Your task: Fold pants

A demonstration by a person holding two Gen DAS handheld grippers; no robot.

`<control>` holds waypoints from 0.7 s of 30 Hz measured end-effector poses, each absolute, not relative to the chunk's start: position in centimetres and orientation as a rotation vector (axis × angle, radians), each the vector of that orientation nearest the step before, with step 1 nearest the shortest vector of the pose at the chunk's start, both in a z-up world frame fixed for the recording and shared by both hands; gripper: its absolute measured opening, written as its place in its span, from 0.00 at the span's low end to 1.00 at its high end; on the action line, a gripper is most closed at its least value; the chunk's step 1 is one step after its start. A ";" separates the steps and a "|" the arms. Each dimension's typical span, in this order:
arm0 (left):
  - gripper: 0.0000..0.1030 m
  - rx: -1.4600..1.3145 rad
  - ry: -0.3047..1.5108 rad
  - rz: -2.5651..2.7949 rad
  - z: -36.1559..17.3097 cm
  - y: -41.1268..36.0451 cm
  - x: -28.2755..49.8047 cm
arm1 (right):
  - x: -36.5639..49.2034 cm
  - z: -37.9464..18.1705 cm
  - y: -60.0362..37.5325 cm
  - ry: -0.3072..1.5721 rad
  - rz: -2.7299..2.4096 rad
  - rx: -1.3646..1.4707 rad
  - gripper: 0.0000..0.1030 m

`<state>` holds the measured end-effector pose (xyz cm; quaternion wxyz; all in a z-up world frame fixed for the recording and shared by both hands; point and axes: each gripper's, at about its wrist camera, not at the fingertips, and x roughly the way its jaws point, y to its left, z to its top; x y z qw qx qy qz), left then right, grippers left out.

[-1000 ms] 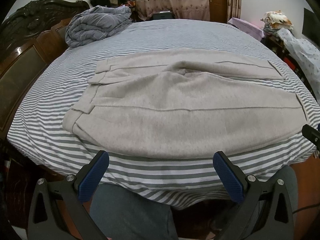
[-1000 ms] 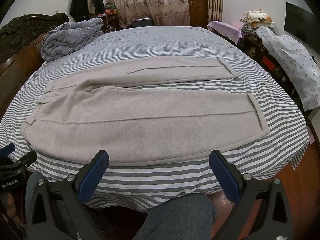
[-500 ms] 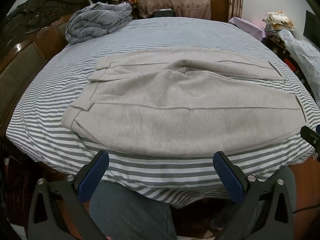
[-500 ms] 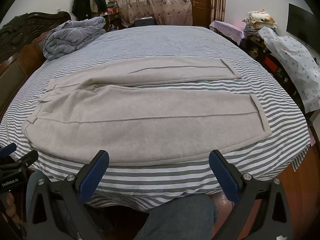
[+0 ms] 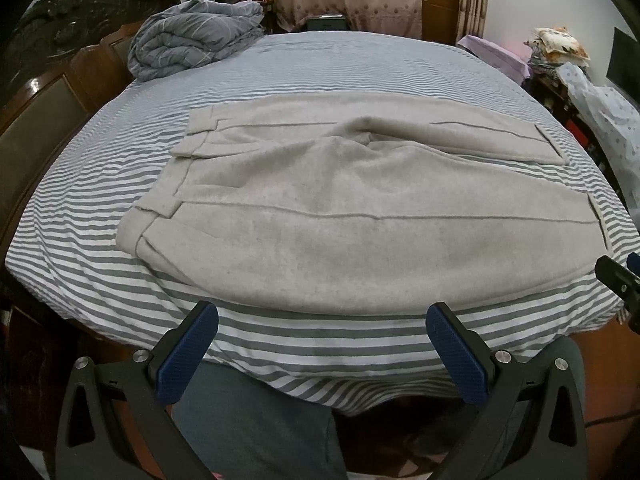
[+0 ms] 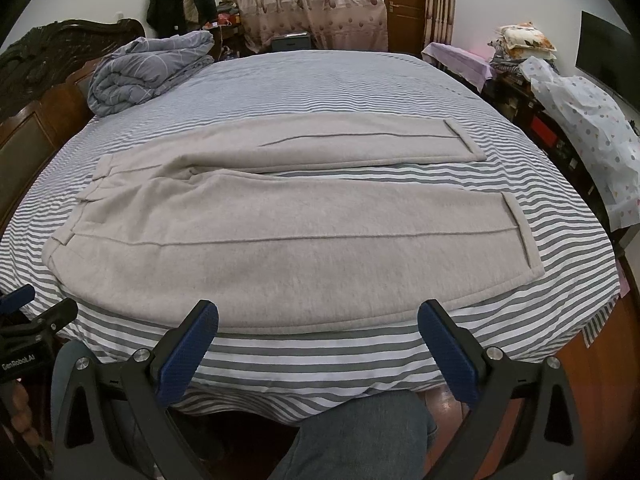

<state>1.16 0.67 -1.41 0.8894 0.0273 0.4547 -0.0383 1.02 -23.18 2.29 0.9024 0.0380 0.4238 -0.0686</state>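
Right now the pants [image 5: 320, 216] [image 6: 256, 248] lie flat and unfolded on the bed [image 5: 360, 68] [image 6: 340, 80], lengthwise along its near edge, waistband toward the headboard end and both legs stretched toward the foot end, slightly apart. A rumpled quilt [image 5: 192, 36] [image 6: 148, 72] sits at the far headboard corner. The left tool [image 5: 322, 354] hangs off the near edge with its jaws spread wide, gripping nothing. The right tool [image 6: 318, 354] is likewise wide apart and empty, beside that same edge.

Both the left gripper [image 5: 322, 348] and the right gripper [image 6: 318, 346] have black frames, silver screws, ribbed blue pads [image 6: 188, 354]; dark grey trousers [image 6: 360, 436] fill the lower frame.
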 end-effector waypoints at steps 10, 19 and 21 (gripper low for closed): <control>1.00 0.015 0.960 -0.084 -1.5 1.8 2.3 | 2.0 1.8 -23.3 0.913 -0.101 0.095 0.97; 1.00 -0.117 0.948 -0.030 0.3 8.4 6.7 | 3.9 1.9 -22.8 0.931 -0.013 0.145 0.97; 1.00 -0.132 0.943 0.009 0.9 10.4 8.3 | 4.4 1.8 -22.5 0.937 -0.005 0.143 0.97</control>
